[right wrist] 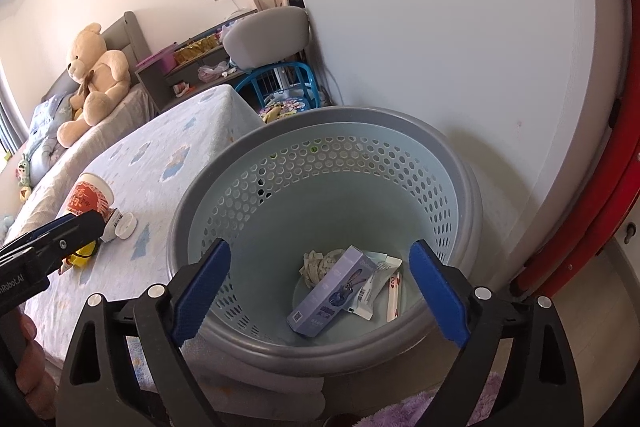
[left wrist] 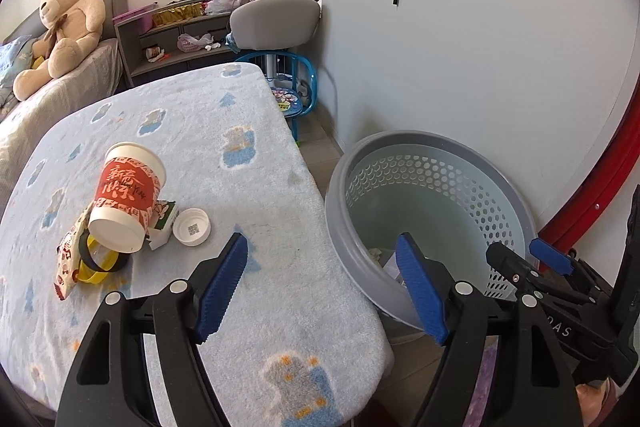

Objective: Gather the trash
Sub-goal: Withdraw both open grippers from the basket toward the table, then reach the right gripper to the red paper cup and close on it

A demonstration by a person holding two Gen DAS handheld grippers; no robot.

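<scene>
Bedroom, blanket-covered table point(left wrist: 248, 131) filling frame left. Both grippers hanging released, empty: left gripper point(left wrist: 320, 287) at table edge, right gripper point(right wrist: 320, 291) over basket point(right wrist: 460, 163). Cup point(left wrist: 128, 195) lying mid-left; purple box point(right wrist: 332, 291) sitting in basket bottom.

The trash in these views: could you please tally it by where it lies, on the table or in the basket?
On the table: 5 (paper cup, white lid, small carton, snack wrapper, yellow piece)
In the basket: 4 (purple box, crumpled paper, white packet, red-and-white stick)
Total: 9
</scene>
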